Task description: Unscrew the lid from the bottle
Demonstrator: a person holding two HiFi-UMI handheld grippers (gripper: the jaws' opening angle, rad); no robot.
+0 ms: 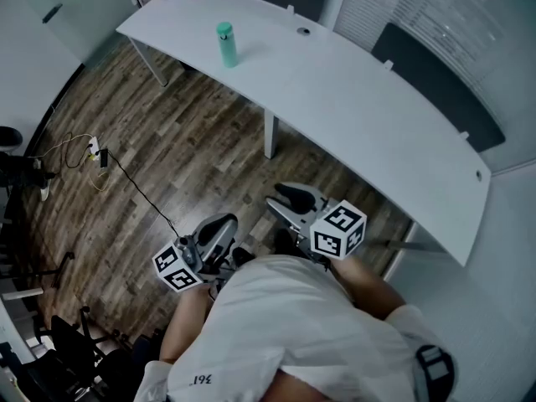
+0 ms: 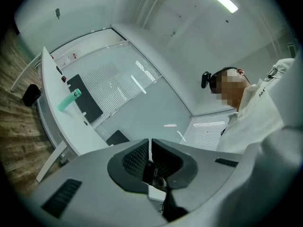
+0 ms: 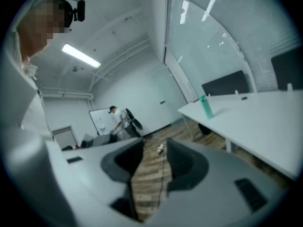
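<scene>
On my far left a black cable (image 1: 138,189) trails across the wooden floor (image 1: 193,149). My left gripper (image 1: 216,231) hangs low and near, well short of the table; its own view shows its jaws pressed together with nothing between them. The teal bottle (image 1: 226,44) stands upright on the far left part of the long white table (image 1: 377,115), lid on, well apart from both grippers. I see it small in the left gripper view (image 2: 69,100) and the right gripper view (image 3: 206,107) too. My right gripper (image 1: 295,199) sits just right of the left one, jaws apart and empty, with only floor planks showing through the gap.
</scene>
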